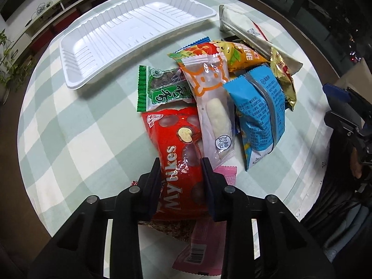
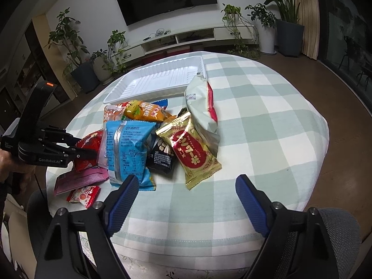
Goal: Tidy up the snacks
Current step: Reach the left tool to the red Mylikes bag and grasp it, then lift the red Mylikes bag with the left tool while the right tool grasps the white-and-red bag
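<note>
My left gripper [image 1: 181, 162] points steeply down, its jaws pinched on the near end of a red Mylikes bag [image 1: 172, 134]. The right wrist view shows it from the side, the left gripper [image 2: 89, 150] closed on that red bag [image 2: 89, 143]. Beyond it lies a pile of snacks: a green packet [image 1: 162, 88], a clear packet with orange print [image 1: 214, 97], a blue packet [image 1: 258, 107] and a gold packet [image 2: 193, 148]. A pink packet [image 1: 202, 251] lies under the gripper. The white tray [image 1: 127, 28] behind the pile holds nothing. My right gripper [image 2: 187, 179] hovers open over bare cloth, nothing between its fingers.
A round table carries a green-and-white checked cloth [image 2: 267, 127]. A large white and red bag [image 2: 202, 107] leans by the tray's right corner. A small red-white packet [image 2: 83, 195] lies near the table's left edge. A grey chair back [image 2: 337, 232] is at the near right.
</note>
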